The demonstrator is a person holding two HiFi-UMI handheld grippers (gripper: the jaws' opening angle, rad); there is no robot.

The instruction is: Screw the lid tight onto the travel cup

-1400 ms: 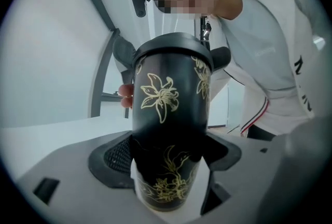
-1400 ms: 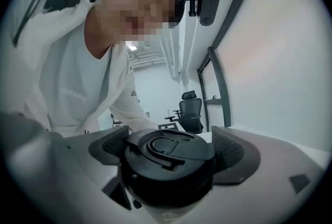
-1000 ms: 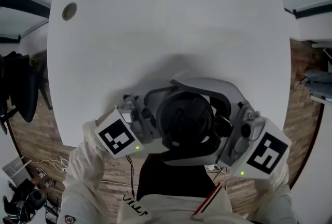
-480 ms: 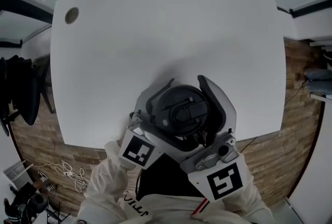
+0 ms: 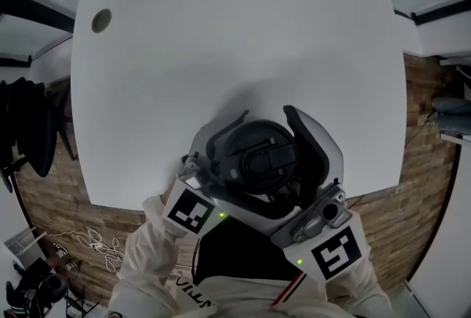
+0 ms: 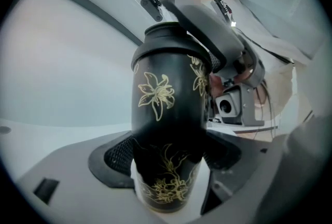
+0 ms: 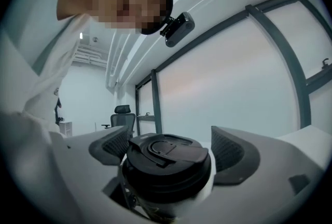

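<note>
You hold the travel cup (image 6: 166, 98) with both tools, and each has its own job. The left gripper (image 6: 174, 154) is clamped on the lower body of the cup, its ribbed pads pressing the black wall with gold flowers from two sides; this, I think, is to stop the cup from turning. The right gripper (image 7: 171, 149) meets the cup higher up, and its jaws are closed on the lid (image 7: 167, 158), one pad at each side of the rim, so that a turn of your wrist becomes a turn of the lid. The lid sits flat on top of the cup, so the thread seems caught; how tight it is, no view shows. The cup stands upright, and the near edge of the table (image 5: 221, 37) lies under it. Whether the base of the cup rests on the table I cannot tell.
</note>
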